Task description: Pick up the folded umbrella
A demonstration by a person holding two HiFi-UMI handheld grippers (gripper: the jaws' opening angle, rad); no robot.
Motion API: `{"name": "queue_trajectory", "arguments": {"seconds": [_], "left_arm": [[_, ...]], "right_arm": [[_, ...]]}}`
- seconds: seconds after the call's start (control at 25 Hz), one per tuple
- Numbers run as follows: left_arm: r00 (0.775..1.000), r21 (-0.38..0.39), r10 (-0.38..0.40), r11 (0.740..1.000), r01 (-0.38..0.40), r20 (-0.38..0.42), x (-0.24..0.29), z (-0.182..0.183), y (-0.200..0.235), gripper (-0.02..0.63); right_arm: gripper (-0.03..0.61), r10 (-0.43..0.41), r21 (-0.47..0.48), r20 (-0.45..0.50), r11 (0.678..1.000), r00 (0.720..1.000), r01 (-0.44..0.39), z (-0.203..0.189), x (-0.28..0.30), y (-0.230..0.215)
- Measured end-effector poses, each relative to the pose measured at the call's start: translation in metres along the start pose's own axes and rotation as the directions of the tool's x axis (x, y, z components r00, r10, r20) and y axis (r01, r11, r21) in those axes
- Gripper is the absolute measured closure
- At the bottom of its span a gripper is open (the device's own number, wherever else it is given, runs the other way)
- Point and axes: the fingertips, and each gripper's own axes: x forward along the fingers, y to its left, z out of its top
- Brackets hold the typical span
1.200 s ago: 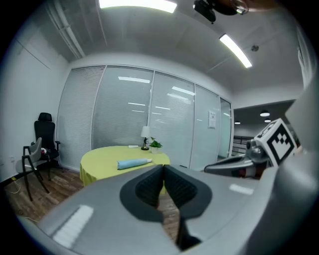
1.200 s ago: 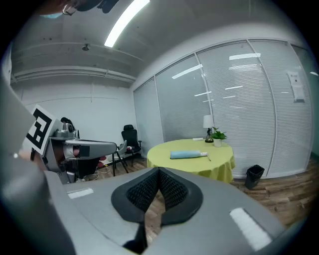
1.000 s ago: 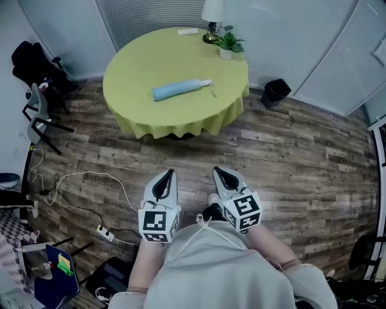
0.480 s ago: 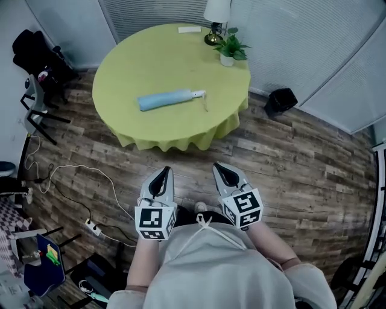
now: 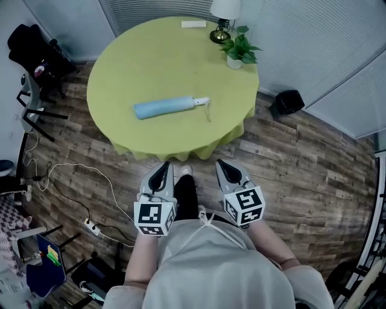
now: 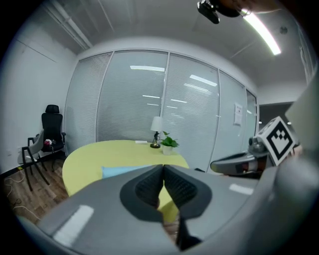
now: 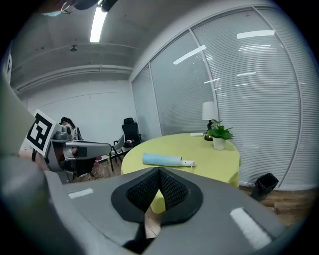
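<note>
A light blue folded umbrella with a white handle and wrist strap lies on the round table with the yellow-green cloth. It also shows in the right gripper view as the umbrella, and a strip of the umbrella shows behind the jaws in the left gripper view. My left gripper is shut and empty, held over the floor just short of the table's near edge. My right gripper is beside it, also shut with nothing in it. Both point toward the table.
A potted plant, a lamp and a small white item stand at the table's far side. A black bin sits on the floor to the right. Chairs and cables are at the left.
The person has walked toward the table, so both grippers are now close to its near edge. The umbrella has not moved on the cloth. Both grippers stayed shut.
</note>
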Motion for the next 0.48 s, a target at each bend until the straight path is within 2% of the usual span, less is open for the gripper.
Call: {"name": "queue_trajectory", "arguments": {"seconds": [0.16, 0.48], "left_arm": [[0.998, 0.044, -0.055, 0.998, 0.054, 0.015, 0.046, 0.023, 0.015, 0.607], [0.991, 0.078, -0.129, 0.989, 0.127, 0.024, 0.136, 0.059, 0.066, 0.607]], "right_arm": [[0.578, -0.017, 0.002, -0.004, 1.0, 1.0, 0.017, 0.018, 0.041, -0.017], [0.578, -0.052, 0.024, -0.029, 0.998, 0.998, 0.053, 0.06, 0.129, -0.052]]}}
